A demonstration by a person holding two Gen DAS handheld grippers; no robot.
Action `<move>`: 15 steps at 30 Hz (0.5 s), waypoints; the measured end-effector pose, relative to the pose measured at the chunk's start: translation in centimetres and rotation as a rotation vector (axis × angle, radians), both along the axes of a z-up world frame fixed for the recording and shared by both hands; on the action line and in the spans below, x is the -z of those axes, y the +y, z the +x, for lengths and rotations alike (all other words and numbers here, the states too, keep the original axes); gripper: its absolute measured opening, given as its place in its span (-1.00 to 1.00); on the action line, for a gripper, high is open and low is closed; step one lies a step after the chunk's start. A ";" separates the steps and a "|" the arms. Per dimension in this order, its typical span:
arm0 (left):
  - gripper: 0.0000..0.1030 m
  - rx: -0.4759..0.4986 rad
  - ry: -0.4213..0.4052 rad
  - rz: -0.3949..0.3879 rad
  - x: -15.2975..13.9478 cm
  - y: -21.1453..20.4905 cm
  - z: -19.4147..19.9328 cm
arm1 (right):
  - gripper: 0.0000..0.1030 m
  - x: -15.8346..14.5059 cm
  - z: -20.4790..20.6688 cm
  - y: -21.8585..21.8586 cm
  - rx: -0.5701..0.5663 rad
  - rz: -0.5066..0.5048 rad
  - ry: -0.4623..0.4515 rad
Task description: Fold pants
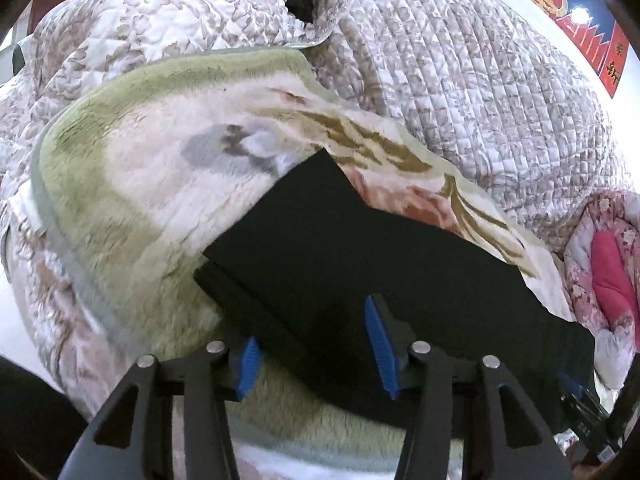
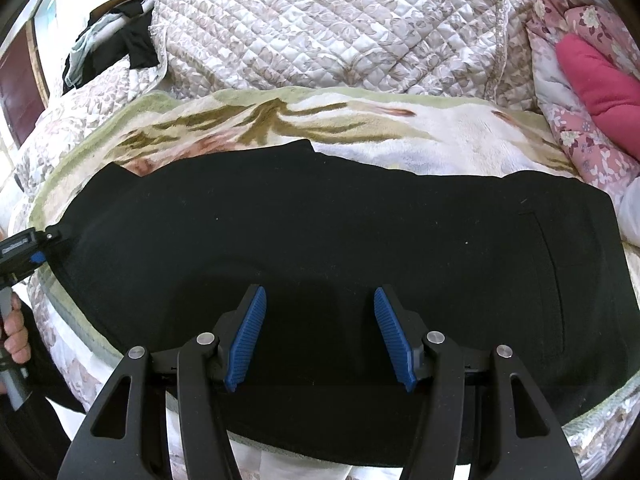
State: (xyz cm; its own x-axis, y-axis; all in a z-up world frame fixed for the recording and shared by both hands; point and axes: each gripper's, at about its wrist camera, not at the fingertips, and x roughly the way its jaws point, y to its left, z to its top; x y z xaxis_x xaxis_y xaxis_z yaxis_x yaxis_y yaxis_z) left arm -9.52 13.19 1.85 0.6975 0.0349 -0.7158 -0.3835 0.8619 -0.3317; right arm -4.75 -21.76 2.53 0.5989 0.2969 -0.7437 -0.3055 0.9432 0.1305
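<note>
Both open claws (image 1: 316, 350) (image 2: 320, 334) hover over the black pants (image 2: 340, 240)

Even, bright daylight is recorded in both views. Strong fisheye bending and dark vignetting are noted at the corners. Motion blur is seen across the left view's fleecy green-and-cream blanket (image 1: 132, 208); the flat black fabric pants (image 2: 340, 232) are rendered almost detail-less.

I am in a home bedroom, working on a bed. A plush floral blanket (image 2: 400, 120) covers it under my reach, and a quilted bedspread (image 2: 320, 28) rises at twelve o'clock. A pink flowered comforter (image 2: 588, 92) is bunched at two o'clock, loose clothes (image 2: 108, 52) lie at ten, and a red wall poster (image 1: 560, 4) hangs beyond.
</note>
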 end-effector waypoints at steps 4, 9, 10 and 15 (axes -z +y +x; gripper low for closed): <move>-0.57 -0.027 0.027 0.035 0.5 0.4 1.0 | 0.11 -0.1 0.2 -0.2 0.004 0.014 0.004; -0.88 0.020 0.011 0.031 -0.6 -0.2 1.6 | 0.11 -0.3 0.5 -0.8 0.023 0.039 0.007; -0.88 0.046 -0.004 0.046 -1.2 -0.9 1.8 | 0.11 -0.4 0.6 -0.9 0.031 0.044 0.007; -0.88 0.218 -0.094 0.083 -4.7 -5.2 3.7 | 0.11 -0.9 0.6 -2.3 0.087 0.083 -0.005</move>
State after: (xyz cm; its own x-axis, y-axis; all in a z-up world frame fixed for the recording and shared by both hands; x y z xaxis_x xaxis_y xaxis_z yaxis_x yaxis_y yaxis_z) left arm -5.85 8.01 6.57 0.7581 -0.0675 -0.6486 -0.1567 0.9466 -0.2817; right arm -4.18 -24.08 3.40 0.6286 0.3044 -0.7157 -0.2238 0.9521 0.2084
